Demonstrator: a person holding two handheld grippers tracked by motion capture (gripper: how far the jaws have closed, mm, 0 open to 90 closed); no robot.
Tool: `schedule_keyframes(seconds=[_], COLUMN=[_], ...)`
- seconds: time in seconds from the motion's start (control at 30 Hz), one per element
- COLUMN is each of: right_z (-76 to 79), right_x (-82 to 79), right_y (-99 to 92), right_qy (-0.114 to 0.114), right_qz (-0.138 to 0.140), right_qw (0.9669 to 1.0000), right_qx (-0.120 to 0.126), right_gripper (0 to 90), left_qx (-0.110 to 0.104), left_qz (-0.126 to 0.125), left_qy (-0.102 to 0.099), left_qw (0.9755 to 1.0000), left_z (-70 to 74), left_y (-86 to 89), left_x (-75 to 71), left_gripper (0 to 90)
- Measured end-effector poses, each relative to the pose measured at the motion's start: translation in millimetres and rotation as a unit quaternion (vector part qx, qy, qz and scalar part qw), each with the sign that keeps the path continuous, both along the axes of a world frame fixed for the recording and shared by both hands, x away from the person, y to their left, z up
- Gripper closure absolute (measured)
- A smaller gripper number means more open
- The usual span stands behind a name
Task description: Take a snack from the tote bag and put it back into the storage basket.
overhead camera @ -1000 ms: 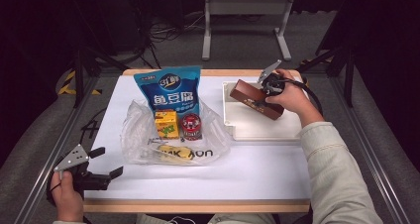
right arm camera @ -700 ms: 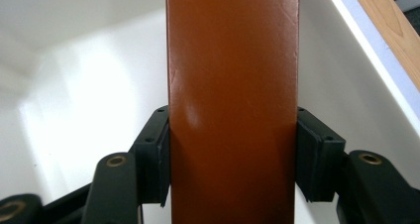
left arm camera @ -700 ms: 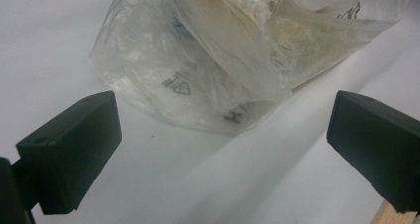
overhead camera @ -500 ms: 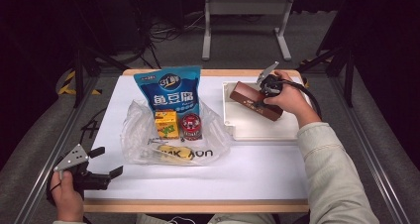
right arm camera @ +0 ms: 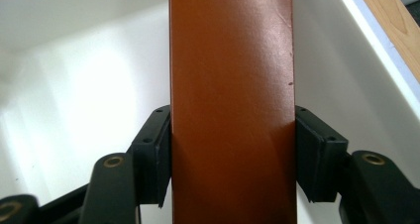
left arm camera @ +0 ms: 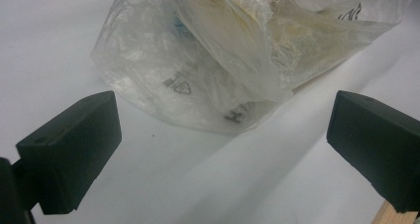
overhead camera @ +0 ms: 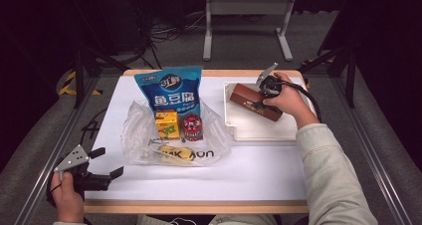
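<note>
A big white table [overhead camera: 259, 170] held everything. On its right side sat a white tray [overhead camera: 259, 130] with low walls. Near the middle lay a crinkly clear plastic bag [overhead camera: 144, 135], and a tall blue snack bag [overhead camera: 169, 88] stood at its back. A small yellow box [overhead camera: 167, 124] and a little red can [overhead camera: 192, 127] sat side by side at the bag.

A long brown box [overhead camera: 251, 100] was in the tray, lying slantwise. The right gripper [right arm camera: 233, 149] had its two black jaws pressed on the box's two long sides, so it was clamped tight on it.

The left gripper [overhead camera: 102, 166] rested at the near left corner of the table. Its jaws were wide apart with nothing between them, and they pointed at the plastic bag, which lay close in front.
</note>
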State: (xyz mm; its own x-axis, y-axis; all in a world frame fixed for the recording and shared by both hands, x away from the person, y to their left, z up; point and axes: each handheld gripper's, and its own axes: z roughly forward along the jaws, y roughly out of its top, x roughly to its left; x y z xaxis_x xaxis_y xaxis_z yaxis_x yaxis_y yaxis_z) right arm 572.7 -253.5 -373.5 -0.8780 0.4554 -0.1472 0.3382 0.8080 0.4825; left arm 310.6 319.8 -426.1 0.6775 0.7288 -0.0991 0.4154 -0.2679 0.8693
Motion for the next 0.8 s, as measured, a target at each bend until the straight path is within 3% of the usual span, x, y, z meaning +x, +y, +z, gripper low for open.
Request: schedule_keyframes(seconds=[0.5,0.8], right_z=[-3.4,6.6], right_x=[1.8,-3.2], right_y=[4.0,2.3], right_qy=[-0.002,-0.017], right_qz=[-0.003,-0.002], right_qw=[1.0000,0.9998], right_qx=[0.000,0.014], right_gripper=[39.6,39.2], left_qx=[0.000,-0.001], left_qz=[-0.001,-0.005], left_qy=[-0.002,-0.002], left_qw=[1.0000,1.0000], left_z=[0.3,0.2], left_y=[-0.1,-1.9], left_x=[1.1,4.2], left_gripper=[1.0,1.0])
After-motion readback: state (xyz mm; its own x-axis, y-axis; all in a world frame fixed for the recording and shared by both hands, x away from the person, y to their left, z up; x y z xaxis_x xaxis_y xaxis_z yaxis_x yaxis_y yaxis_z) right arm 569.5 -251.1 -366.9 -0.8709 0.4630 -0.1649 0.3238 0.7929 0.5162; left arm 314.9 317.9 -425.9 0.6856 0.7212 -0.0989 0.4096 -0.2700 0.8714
